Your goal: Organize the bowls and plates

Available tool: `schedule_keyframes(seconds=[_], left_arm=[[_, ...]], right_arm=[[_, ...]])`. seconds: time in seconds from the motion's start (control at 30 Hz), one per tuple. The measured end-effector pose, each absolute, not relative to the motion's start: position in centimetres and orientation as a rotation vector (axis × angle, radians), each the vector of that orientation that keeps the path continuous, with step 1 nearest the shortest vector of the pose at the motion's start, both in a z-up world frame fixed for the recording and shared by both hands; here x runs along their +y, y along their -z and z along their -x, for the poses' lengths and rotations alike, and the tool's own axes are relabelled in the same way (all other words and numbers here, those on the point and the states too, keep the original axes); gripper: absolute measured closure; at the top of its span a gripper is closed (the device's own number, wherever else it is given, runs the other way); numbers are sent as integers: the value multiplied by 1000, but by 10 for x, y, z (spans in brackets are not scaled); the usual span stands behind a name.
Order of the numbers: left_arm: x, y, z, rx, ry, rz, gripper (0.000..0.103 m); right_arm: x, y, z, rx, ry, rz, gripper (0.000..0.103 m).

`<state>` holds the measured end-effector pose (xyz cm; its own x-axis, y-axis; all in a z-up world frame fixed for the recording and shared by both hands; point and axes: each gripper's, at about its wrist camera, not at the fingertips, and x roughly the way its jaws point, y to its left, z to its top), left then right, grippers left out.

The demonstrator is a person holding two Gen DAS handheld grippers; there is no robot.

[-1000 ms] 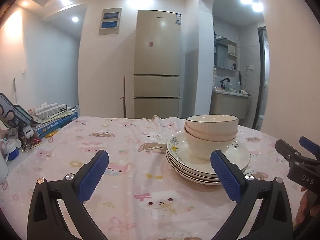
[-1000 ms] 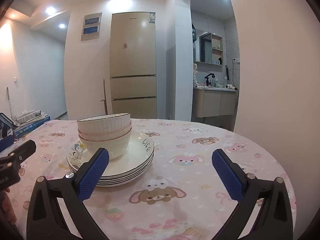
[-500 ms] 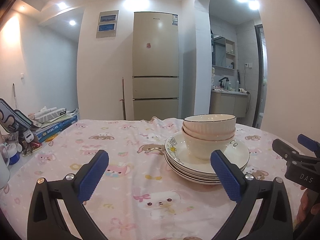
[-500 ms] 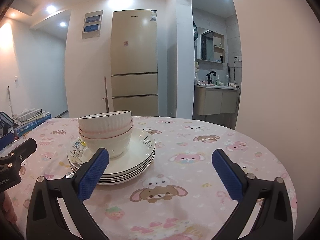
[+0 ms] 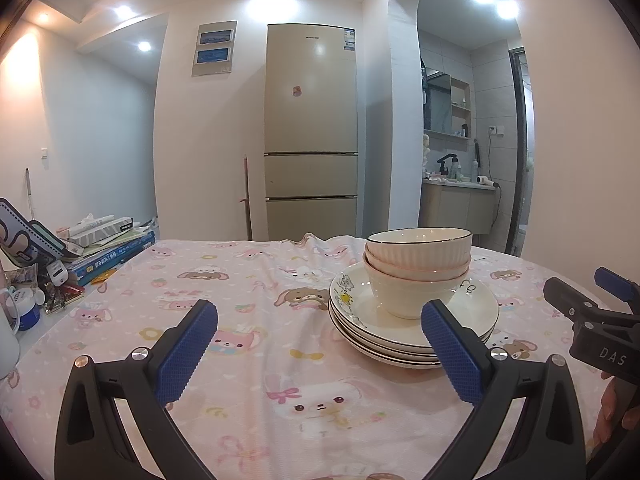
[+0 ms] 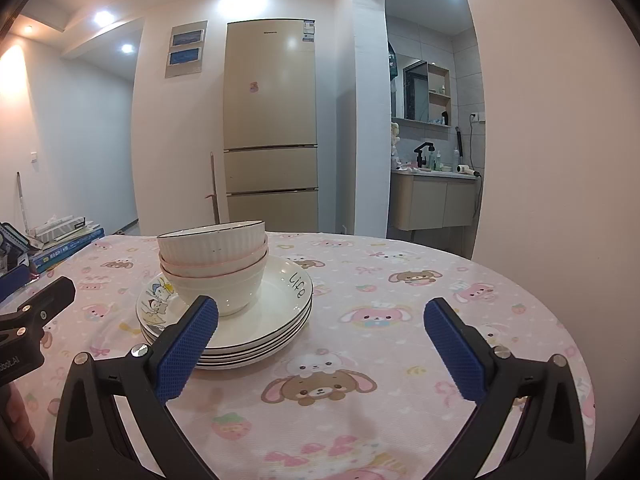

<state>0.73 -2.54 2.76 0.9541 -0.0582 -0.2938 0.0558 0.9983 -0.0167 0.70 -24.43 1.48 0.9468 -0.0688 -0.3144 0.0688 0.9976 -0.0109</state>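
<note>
A pile of white plates [image 5: 360,320] [image 6: 280,312] with cartoon prints rests on the pink tablecloth, and three nested cream ribbed bowls [image 5: 418,264] [image 6: 214,256] stand on top of it. My left gripper [image 5: 320,344] is open, held back from the pile, which lies to its front right. My right gripper [image 6: 320,344] is open too, with the pile to its front left behind the left fingertip. Neither holds anything. Each gripper shows at the edge of the other's view.
The round table [image 6: 460,300] carries a pink animal-print cloth. Books and boxes [image 5: 108,248] and small clutter with a blue-lidded jar [image 5: 28,312] crowd its left side. A beige fridge [image 5: 310,132] and a bathroom alcove stand behind.
Both grippers have drawn back and risen slightly, so the pile sits a little lower and farther in each view. The plates and bowls have not moved.
</note>
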Motion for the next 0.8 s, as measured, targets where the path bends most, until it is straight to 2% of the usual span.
schedule_keyframes(seconds=[0.8], left_arm=[[-25, -28, -7, 299, 58, 8, 0]], right_arm=[[-242, -14, -6, 322, 58, 2, 0]])
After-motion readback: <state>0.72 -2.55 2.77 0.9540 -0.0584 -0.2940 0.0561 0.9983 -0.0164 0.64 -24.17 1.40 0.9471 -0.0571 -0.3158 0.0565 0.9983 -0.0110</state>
